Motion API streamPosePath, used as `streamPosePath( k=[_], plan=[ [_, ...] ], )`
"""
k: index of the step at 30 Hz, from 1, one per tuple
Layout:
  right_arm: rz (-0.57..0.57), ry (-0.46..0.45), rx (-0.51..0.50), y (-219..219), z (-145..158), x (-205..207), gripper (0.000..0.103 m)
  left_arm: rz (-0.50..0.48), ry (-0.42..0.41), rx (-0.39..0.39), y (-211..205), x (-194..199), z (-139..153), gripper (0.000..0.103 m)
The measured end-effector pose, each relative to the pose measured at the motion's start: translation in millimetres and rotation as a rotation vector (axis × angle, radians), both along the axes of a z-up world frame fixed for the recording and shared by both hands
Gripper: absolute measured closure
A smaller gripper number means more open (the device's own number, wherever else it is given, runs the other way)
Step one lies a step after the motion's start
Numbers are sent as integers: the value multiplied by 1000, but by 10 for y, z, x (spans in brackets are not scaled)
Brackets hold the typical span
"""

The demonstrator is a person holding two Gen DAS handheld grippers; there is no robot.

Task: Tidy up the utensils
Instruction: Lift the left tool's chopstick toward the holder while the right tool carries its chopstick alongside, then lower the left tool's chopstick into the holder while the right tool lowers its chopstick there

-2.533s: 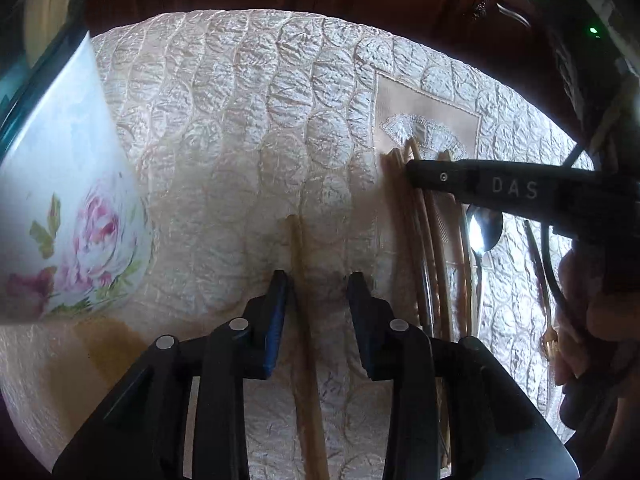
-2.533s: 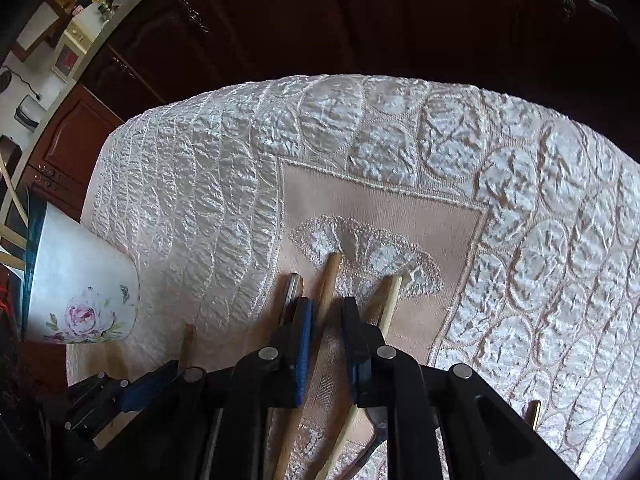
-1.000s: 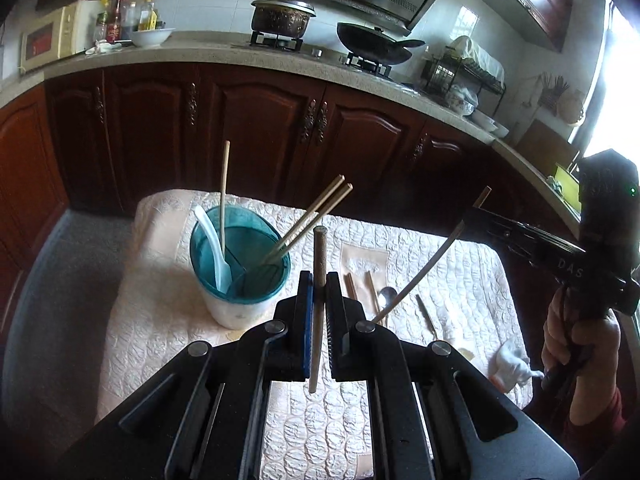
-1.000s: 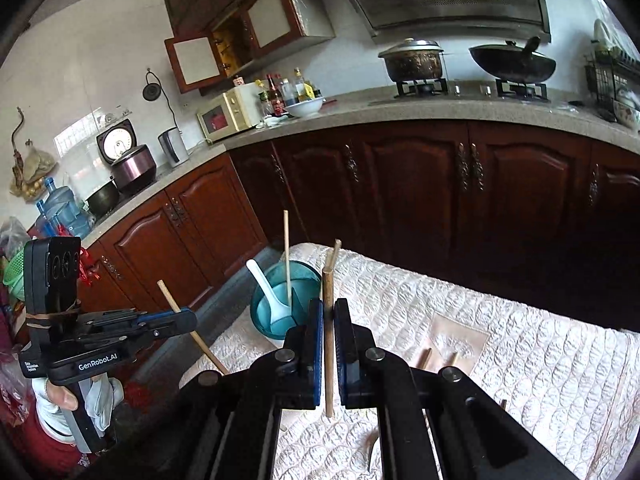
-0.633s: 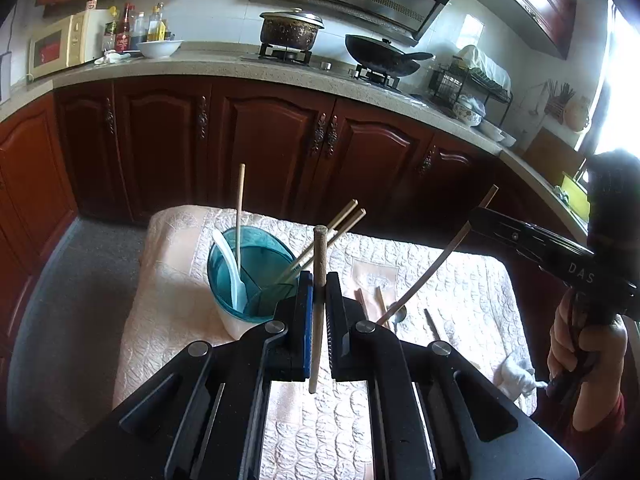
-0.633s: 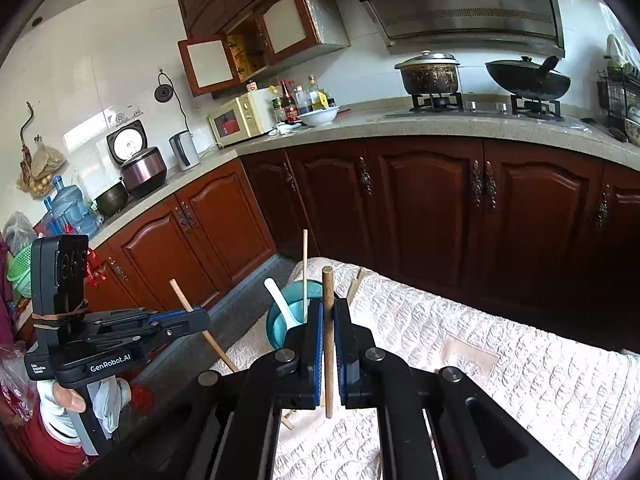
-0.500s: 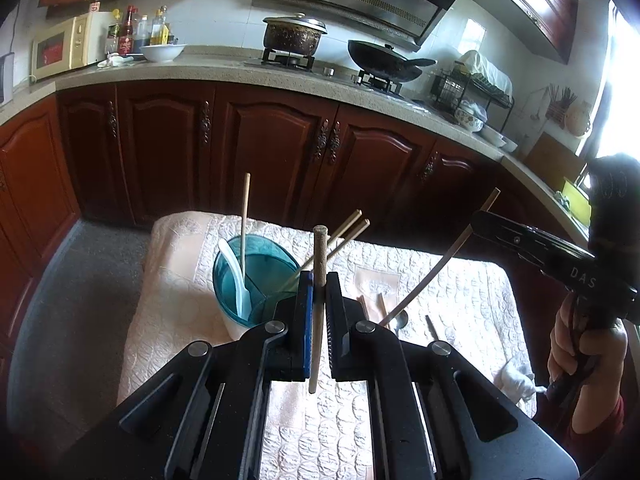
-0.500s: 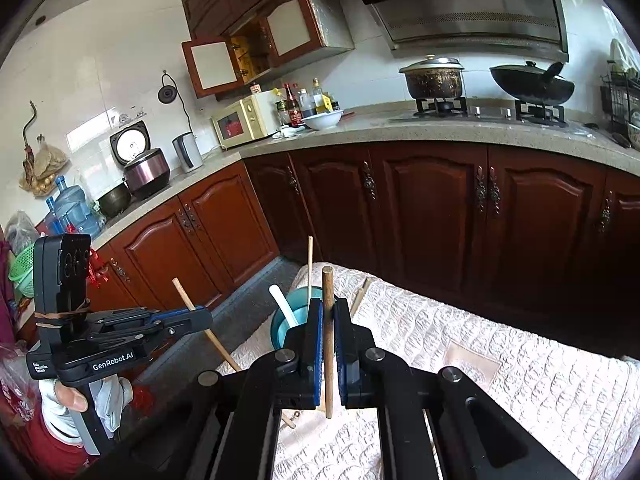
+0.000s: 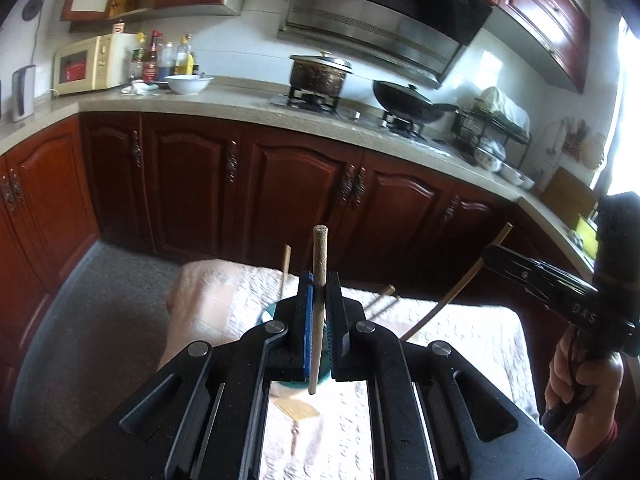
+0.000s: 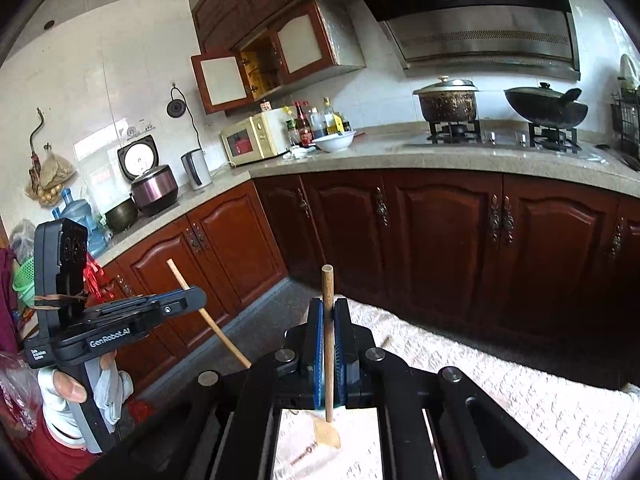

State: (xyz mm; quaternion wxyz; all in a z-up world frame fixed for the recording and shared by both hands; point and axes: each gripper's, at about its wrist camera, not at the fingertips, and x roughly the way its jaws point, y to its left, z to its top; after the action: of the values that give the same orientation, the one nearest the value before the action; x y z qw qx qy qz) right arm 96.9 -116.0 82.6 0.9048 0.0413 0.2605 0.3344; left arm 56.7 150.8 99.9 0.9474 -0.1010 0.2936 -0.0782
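Two bare wooden chopsticks point(image 9: 319, 304) point(image 10: 328, 344) — one near-upright in each shut gripper, high above the quilted table point(image 9: 472, 332).

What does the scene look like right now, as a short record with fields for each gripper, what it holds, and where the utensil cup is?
left gripper: shut on a wooden chopstick, which stands roughly upright between the pads
right gripper: shut on a second wooden chopstick, also roughly upright
utensil cup: teal cup mostly hidden behind the left gripper, only a bit of rim showing, with chopstick ends poking up
surface: table with a quilted cream cloth
background: wooden kitchen cabinets, pot and wok on the stove
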Motion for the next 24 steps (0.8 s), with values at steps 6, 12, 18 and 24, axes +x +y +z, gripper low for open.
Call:
streamPosePath(
  k=[6, 12, 18, 24],
  plan=[
    [-19, -12, -15, 209, 10, 236, 98, 68, -16, 36, 94, 193, -42, 99],
    [-37, -8, -45, 422, -93, 489, 98, 95, 19, 57, 118, 400, -262, 99],
    [-44, 17, -71, 583, -306, 707, 98, 118, 44, 86, 108, 502, -460, 99],
    [-55, 70, -91, 698, -619, 887, 98, 141, 73, 100, 74, 606, -665, 99]
  ],
)
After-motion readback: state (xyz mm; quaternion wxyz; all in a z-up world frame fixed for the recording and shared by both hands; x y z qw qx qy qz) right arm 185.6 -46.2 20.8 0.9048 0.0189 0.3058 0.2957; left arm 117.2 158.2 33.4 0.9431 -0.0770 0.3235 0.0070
